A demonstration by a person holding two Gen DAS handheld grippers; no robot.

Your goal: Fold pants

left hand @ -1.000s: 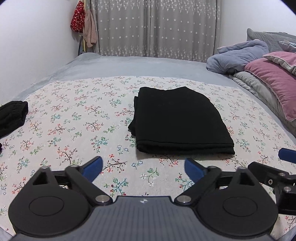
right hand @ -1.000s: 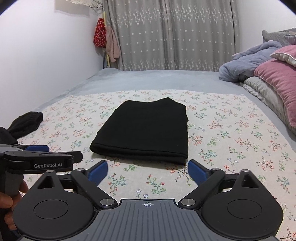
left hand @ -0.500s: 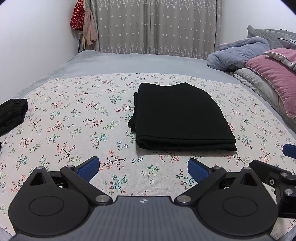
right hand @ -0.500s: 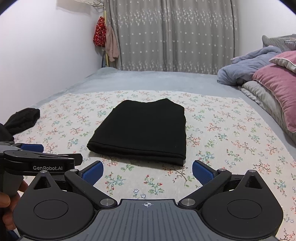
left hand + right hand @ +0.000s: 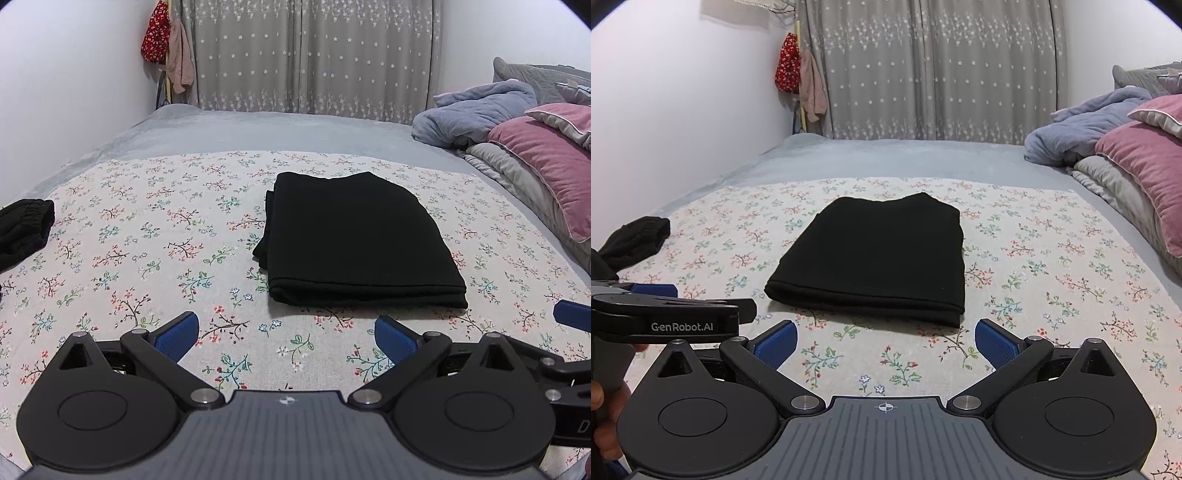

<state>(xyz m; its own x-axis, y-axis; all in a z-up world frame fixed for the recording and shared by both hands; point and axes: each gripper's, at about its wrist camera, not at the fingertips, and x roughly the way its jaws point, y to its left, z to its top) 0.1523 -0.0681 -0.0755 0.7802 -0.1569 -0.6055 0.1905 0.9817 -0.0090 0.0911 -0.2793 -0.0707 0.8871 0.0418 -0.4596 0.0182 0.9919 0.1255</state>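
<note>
Floral bedsheet (image 5: pixel 110 236) covers the bed, and on it the black pants (image 5: pixel 354 240) lie as a flat, squared bundle. Folding looks done; the sound move is to draw both tools straight back without brushing the near edge. Left tongs (image 5: pixel 286 334) and right tongs (image 5: pixel 884 341) are spread wide and empty, hovering just short of that edge, apart from the cloth

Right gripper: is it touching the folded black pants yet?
Apart. The right wrist view shows floral sheet between the open right gripper and the pants.
</note>
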